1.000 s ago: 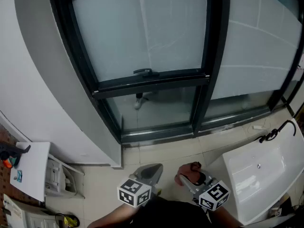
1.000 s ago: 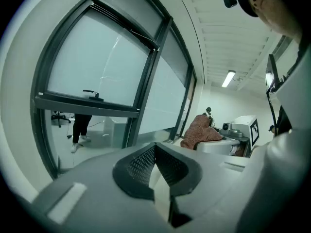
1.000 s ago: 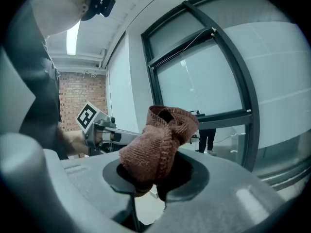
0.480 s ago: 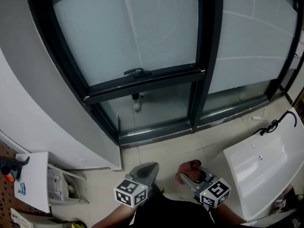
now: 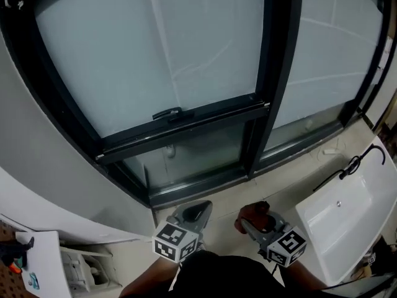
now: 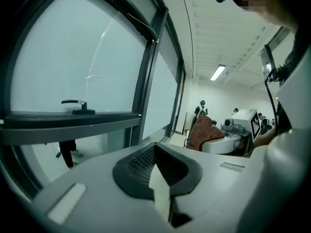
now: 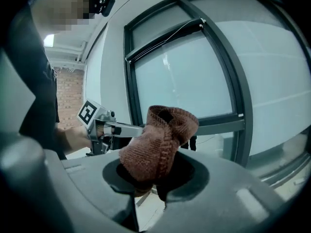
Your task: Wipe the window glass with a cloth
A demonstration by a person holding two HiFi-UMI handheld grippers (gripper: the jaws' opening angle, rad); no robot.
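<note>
You are in a big indoor workroom, closer to a lab than a home.
A tall dark-framed window (image 5: 205, 67) with frosted panes rises over a pale tiled floor (image 5: 291, 191). A white basin (image 5: 347, 219) sits at your right, a strip light (image 6: 217, 72) runs overhead, there is a brick wall (image 7: 70, 101), and people (image 6: 201, 111) stand far off.

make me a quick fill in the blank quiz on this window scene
1. The right gripper is shut on a brown ___.
2. The left gripper holds ___.
3. In the head view, the white sink lies at the picture's ___ edge.
4. The window handle is coloured ___.
Missing words: cloth; nothing; right; black.
</note>
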